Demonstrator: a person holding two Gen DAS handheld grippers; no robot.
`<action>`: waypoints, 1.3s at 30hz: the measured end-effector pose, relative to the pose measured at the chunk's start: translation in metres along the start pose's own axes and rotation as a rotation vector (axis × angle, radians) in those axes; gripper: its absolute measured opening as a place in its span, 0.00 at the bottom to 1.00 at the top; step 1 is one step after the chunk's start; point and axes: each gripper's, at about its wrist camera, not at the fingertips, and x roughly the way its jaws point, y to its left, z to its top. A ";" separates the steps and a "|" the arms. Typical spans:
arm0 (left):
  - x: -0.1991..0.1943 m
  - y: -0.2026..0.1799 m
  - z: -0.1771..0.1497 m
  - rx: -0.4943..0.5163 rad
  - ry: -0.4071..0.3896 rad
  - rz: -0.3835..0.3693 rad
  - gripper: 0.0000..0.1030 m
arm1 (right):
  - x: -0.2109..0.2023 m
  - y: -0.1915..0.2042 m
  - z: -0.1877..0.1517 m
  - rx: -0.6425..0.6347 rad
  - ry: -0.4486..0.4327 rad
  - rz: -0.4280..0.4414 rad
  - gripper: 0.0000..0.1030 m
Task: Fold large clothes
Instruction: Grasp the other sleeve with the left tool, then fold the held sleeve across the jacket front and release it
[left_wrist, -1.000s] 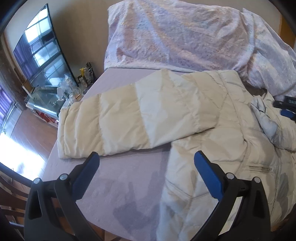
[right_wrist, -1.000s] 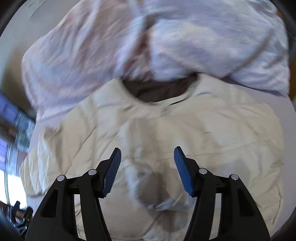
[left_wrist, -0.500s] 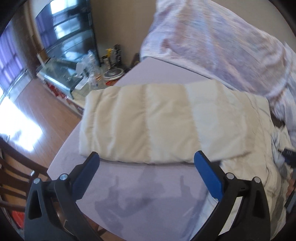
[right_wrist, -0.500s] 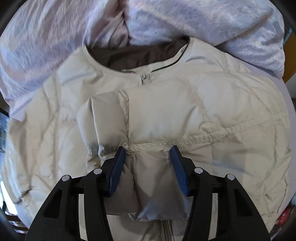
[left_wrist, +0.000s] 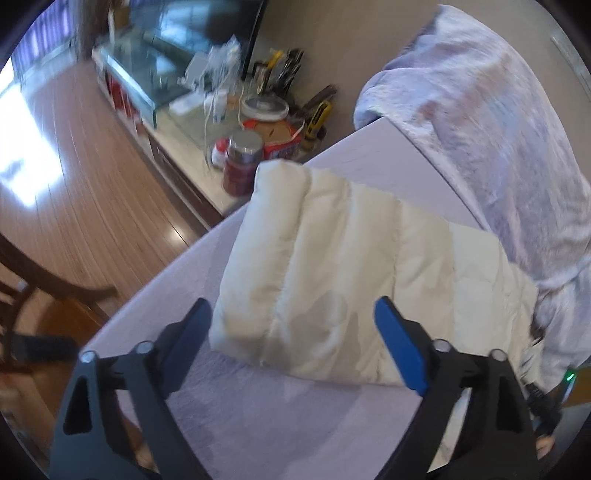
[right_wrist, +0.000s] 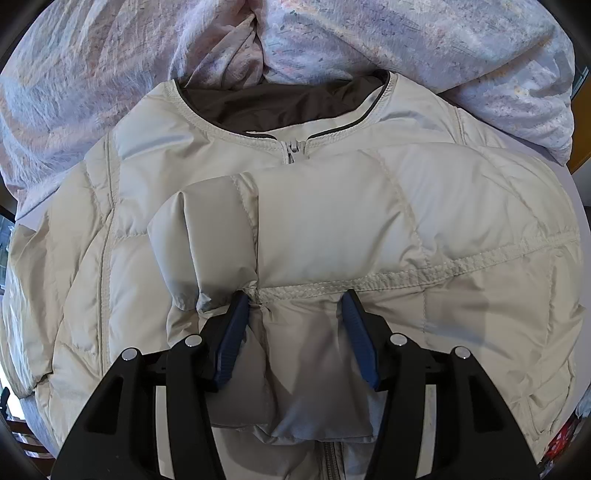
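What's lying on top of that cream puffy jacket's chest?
Its own quilted sleeve, folded across, cuff between the right claw pads. The zipper beneath is mostly covered.

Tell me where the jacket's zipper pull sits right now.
In the right wrist view, the zipper pull sits top centre at the jacket neckline, just above the folded sleeve.

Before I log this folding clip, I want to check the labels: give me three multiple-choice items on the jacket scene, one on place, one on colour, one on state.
1. Where does the folded sleeve lie?
A. across the jacket chest
B. on the floor
C. under the blanket

2. What colour are the gripper pads?
A. red
B. blue
C. yellow

3. How is the left gripper?
A. shut on the sleeve
B. open, holding nothing
C. out of view

Answers: A, the sleeve rests over the front below the zip; B, the pads on both grippers are blue; B, its fingers stand wide apart before the other sleeve.
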 end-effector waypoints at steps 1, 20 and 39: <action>0.003 0.003 0.001 -0.016 0.009 -0.010 0.80 | -0.001 -0.002 -0.001 -0.001 0.000 0.002 0.54; 0.019 0.002 0.004 -0.074 -0.016 0.034 0.43 | -0.004 0.005 -0.005 0.002 -0.021 -0.022 0.54; -0.084 -0.133 0.005 0.188 -0.206 -0.278 0.10 | -0.007 -0.012 -0.003 -0.008 -0.016 0.062 0.54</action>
